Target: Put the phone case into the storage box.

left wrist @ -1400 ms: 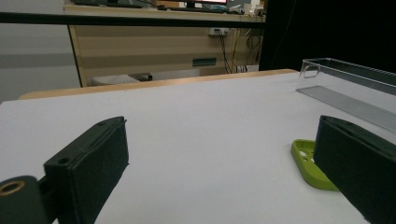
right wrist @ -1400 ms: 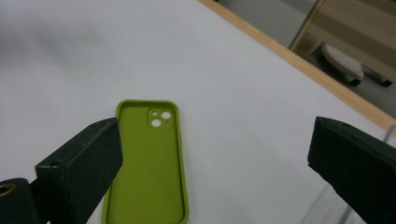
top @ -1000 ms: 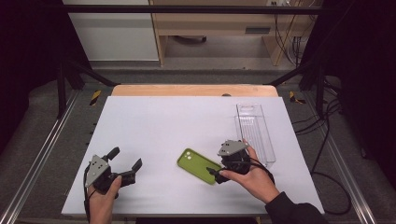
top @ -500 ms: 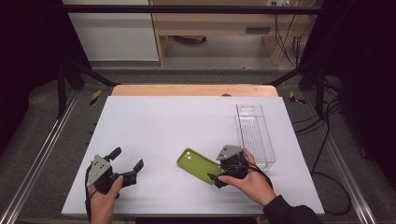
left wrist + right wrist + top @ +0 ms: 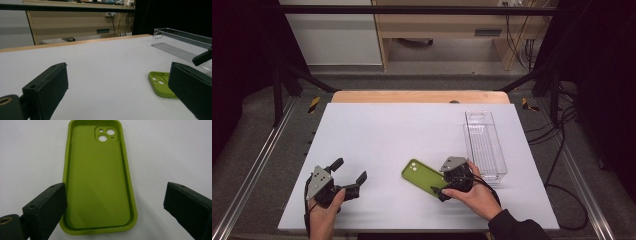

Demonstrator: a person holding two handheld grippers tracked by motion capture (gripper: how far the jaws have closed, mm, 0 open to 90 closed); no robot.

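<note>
The right gripper (image 5: 443, 189) hovered with jaws spread either side of the green phone case (image 5: 98, 177) — lying hollow side up on the white table (image 5: 387, 135) — apparently ready to pinch it. The left gripper (image 5: 347, 175) rested apart, jaws spread, empty.

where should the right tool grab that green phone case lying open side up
Grip the green phone case across its width at the near end, away from the camera cutouts, one jaw on each long side wall. It lies flat on the table, hollow side up, so the thin raised walls are all there is to pinch. Come from above and the near end, where the open right tool already straddles it.
</note>
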